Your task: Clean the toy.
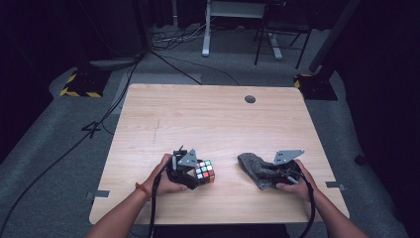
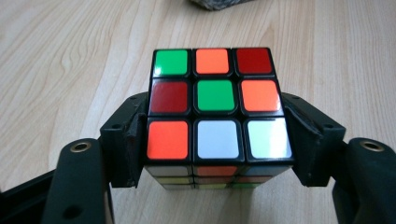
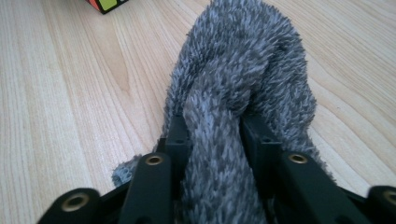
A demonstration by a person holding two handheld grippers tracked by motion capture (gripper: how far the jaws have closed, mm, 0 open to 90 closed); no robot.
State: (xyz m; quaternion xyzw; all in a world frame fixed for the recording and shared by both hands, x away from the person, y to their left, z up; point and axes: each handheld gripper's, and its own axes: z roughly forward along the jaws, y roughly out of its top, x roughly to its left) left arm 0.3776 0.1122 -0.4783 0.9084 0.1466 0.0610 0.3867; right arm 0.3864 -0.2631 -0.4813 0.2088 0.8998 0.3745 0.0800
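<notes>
Your left hand-held gripper (image 2: 217, 140) clasps Rubik's cube (image 2: 215, 112) by side faces, cube resting on counter (image 1: 208, 119). Right hand-held gripper (image 3: 215, 135) pinches grey towel (image 3: 243, 79); towel stretches forward from jaws, right of cube.

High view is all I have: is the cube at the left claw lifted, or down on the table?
Observer: The left gripper view shows the cube apparently resting on the table, between the left claw's jaws.
Operator: What's on its top face?
Observer: A green centre, with orange, white, white in the row nearest the camera.
Operator: And the right claw?
Observer: The grey cloth runs between the right claw's jaws and looks pinched there.
</notes>
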